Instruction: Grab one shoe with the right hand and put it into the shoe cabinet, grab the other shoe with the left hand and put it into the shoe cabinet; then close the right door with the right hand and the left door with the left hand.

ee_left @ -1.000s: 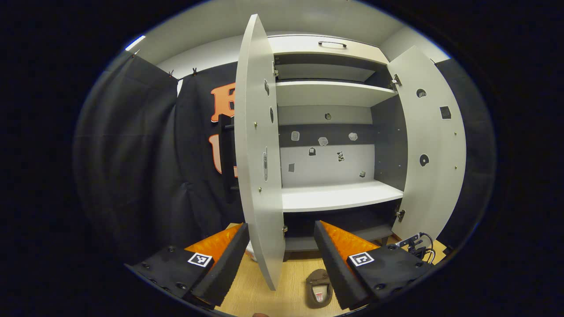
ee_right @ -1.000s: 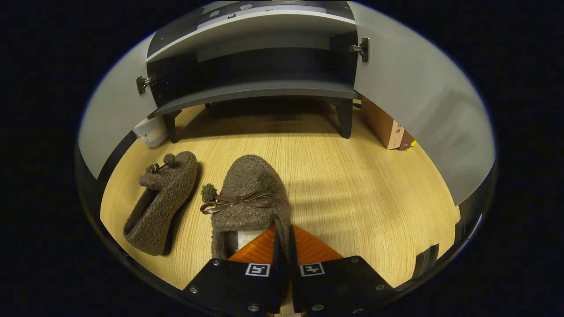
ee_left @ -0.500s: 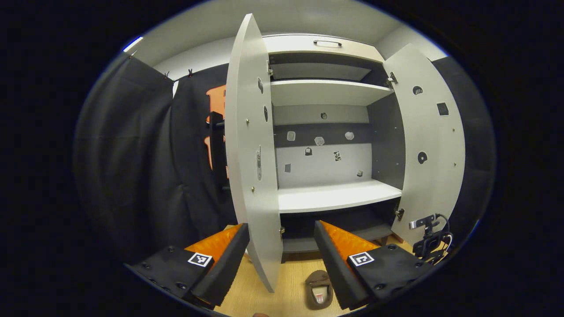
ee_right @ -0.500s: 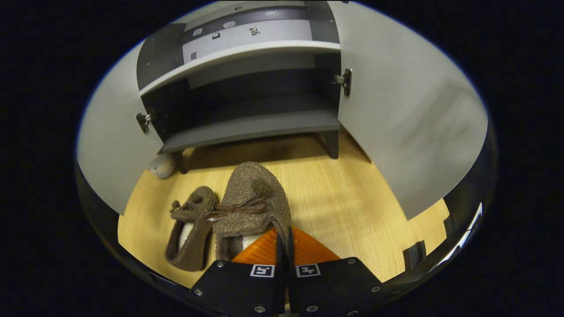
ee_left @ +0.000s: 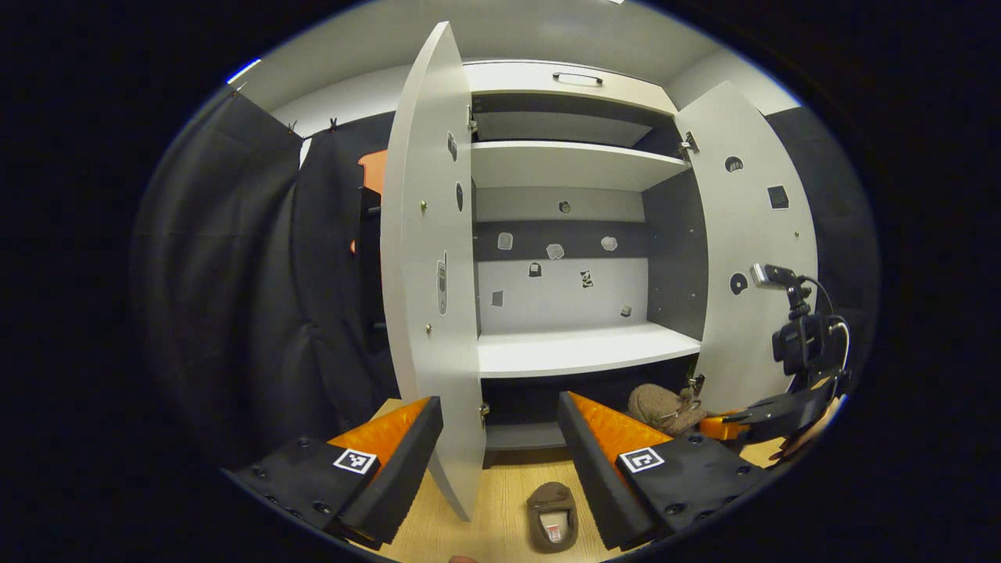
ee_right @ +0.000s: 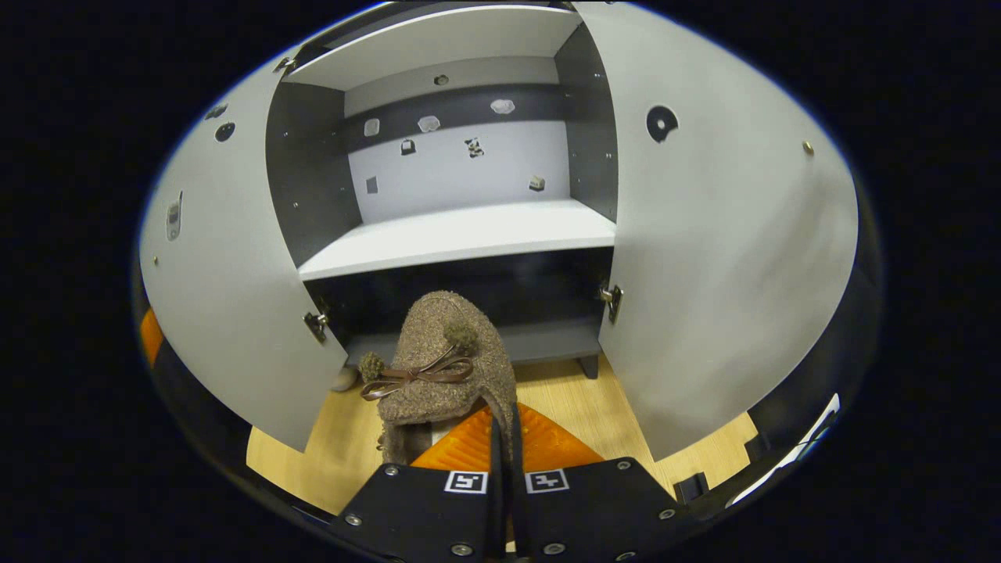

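One fuzzy brown slipper [ee_right: 442,356] pinched by heel rim in right gripper [ee_right: 504,438], lower centre of right gripper view, toe aimed at dark bottom shelf [ee_right: 539,340] of shoe cabinet [ee_right: 469,234]. Keep it level, clear both doors, slide deep. Left gripper [ee_left: 500,438] fingers wide, empty; second slipper [ee_left: 551,516] on floor, bottom centre of left gripper view.

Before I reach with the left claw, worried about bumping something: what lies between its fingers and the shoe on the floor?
In the left gripper view, the left door's lower edge hangs between the fingers, left of the shoe.
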`<state>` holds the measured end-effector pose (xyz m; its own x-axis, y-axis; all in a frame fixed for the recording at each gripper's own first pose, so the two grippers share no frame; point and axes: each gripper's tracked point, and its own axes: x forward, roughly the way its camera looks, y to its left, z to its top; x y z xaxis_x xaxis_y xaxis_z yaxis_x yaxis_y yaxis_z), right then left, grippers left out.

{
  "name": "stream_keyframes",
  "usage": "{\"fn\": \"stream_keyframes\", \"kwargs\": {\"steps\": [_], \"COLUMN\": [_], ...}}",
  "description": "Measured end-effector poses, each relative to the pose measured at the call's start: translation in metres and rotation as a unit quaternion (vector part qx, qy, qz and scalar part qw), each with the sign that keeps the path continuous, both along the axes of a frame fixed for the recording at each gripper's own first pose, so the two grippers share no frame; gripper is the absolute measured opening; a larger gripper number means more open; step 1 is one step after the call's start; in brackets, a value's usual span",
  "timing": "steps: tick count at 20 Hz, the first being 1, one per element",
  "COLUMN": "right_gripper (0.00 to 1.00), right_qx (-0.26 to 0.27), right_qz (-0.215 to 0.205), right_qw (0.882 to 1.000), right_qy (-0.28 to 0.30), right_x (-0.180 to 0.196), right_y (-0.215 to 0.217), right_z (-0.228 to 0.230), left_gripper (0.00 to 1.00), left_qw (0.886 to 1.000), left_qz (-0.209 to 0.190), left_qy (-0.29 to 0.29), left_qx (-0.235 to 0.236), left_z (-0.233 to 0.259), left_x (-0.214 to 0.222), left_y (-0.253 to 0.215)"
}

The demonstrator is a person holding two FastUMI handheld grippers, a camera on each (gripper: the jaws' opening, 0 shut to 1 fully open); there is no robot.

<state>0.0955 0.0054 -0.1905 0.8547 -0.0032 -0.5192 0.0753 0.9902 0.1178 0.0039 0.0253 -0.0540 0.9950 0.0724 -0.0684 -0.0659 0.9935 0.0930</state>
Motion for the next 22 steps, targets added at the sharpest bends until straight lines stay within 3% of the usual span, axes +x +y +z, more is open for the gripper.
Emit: {"fn": "stream_keyframes", "kwargs": {"steps": [5, 10, 13, 17, 22], "right_gripper": [0.03, 0.03, 0.03, 0.03, 0.03], "right_qx": [0.012, 0.007, 0.012, 0.006, 0.013], "right_qz": [0.000, -0.004, -0.009, -0.035, -0.054], "right_qw": [0.999, 0.996, 0.994, 0.993, 0.996], "right_qy": [-0.043, -0.094, -0.110, -0.110, -0.067], "right_x": [0.042, 0.083, 0.134, 0.192, 0.251], "right_y": [0.010, 0.011, 0.007, -0.009, -0.019], "right_z": [0.059, 0.117, 0.144, 0.149, 0.116], "left_gripper": [0.94, 0.97, 0.97, 0.97, 0.97], "left_qw": [1.000, 1.000, 1.000, 1.000, 1.000], "left_qz": [-0.007, -0.005, 0.000, 0.009, 0.020], "left_qy": [-0.004, 0.002, 0.003, 0.001, 0.003], "left_qx": [0.000, -0.001, 0.001, 0.004, 0.002], "left_z": [-0.001, -0.008, -0.010, -0.010, -0.008], "left_x": [-0.002, -0.005, -0.007, -0.008, -0.005], "left_y": [-0.004, -0.001, 0.002, 0.010, 0.022]}}
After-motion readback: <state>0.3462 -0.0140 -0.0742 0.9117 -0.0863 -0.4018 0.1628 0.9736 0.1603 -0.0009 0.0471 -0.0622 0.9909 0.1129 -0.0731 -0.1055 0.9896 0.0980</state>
